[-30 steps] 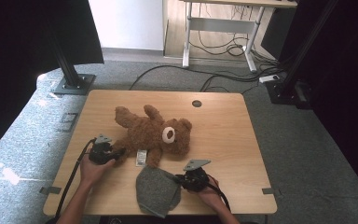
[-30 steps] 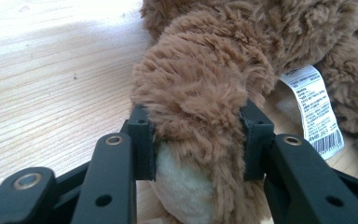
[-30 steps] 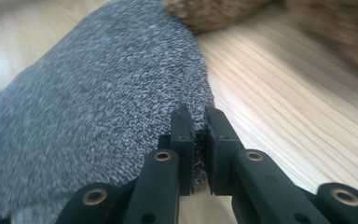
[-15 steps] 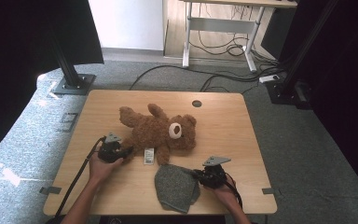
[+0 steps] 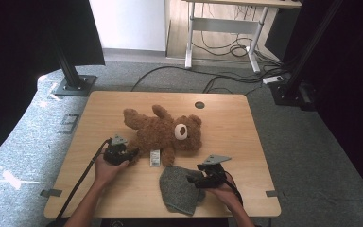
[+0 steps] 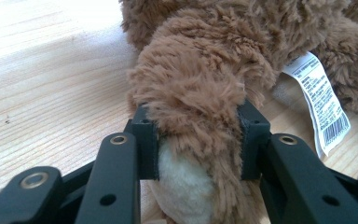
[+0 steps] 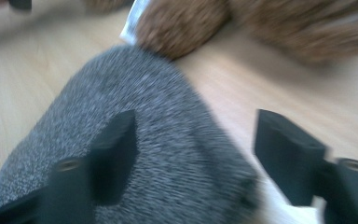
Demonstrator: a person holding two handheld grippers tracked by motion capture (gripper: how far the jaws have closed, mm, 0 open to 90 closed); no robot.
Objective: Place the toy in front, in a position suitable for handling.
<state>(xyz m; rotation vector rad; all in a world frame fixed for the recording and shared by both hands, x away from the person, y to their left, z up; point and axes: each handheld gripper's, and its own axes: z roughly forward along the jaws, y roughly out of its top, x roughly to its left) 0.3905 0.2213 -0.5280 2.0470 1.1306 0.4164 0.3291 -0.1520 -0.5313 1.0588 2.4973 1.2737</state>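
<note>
Now left claw (image 6: pixel 193 140) pinching teddy bear (image 5: pixel 163 132) by one furry limb, at about 8 o'clock of bear's body. Bear lying mid-worktop (image 5: pixel 99 118), white tag (image 5: pixel 154 157) beside gripped limb. Right claw (image 5: pixel 192 179) spread, jaws just been opening, edge of grey knit hat (image 5: pixel 179 189) between them, pads not pressing. Hat flat at 6 o'clock of bear, just beside it.

The right gripper view is motion-blurred: the grey knit hat (image 7: pixel 121 154) and the teddy bear (image 7: pixel 270 28) show only as soft shapes, the bear cut off by the top edge. In the left gripper view, the printing on the bear's white tag (image 6: pixel 318 100) is too small to read.
</note>
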